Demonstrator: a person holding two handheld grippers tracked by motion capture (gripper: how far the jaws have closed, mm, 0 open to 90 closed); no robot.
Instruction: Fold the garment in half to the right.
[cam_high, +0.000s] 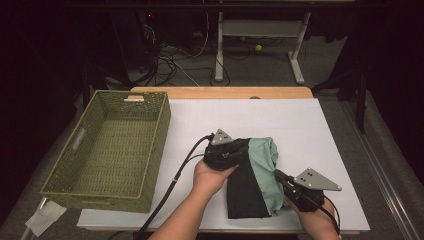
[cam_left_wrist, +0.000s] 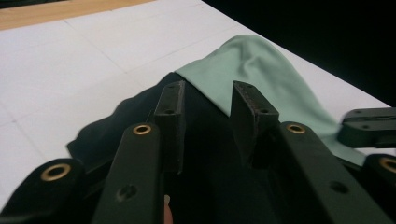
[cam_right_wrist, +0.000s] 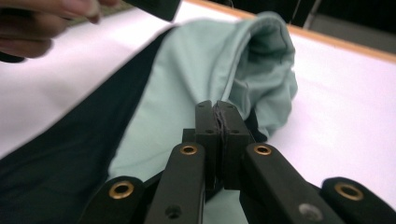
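Basket (cam_high: 107, 150): woven, olive green, nothing in it, at nine o'clock on the white table (cam_high: 260, 117), well apart from the work.
Left claw (cam_high: 234, 148): over the near-left part of the cloth, jaws parted and pointing toward three o'clock; in the left gripper view the dark fabric lies under and between the pads without being pinched.
Cloth (cam_high: 260, 172): a folded garment, black (cam_left_wrist: 116, 121) on the left half, mint green (cam_right_wrist: 196, 60) on the right, lying at about five o'clock from the table's centre. Its long axis runs from six to twelve o'clock, the bunched green end at the far side.
Right claw (cam_high: 276, 175): comes in from five o'clock, jaws closed; in the right gripper view a thin fold of the green fabric appears caught between the pads.
Key relation: the cloth lies between the claws, right holding its green edge, left over the black side; the basket is toward nine o'clock, so the left hand is nearer to it.
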